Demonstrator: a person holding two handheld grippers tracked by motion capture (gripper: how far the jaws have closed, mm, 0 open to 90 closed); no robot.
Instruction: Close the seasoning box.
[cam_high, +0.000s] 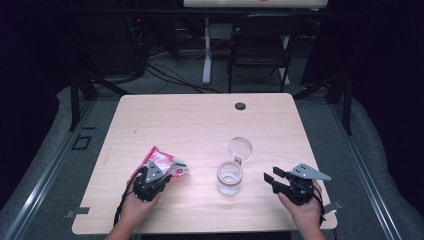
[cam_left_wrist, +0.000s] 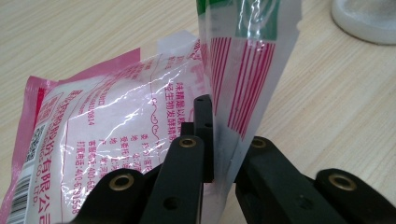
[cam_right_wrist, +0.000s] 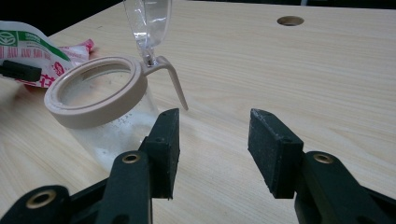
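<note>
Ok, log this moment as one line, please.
left tongs: shut on pink-and-white packet edge | right tongs: open, beside jar, not touching | jar lid: flipped open | table: packet left of jar

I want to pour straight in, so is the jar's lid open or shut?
Open. The jar stands upright, and its clear hinged lid is flipped back, leaving the beige rim uncovered.
</note>
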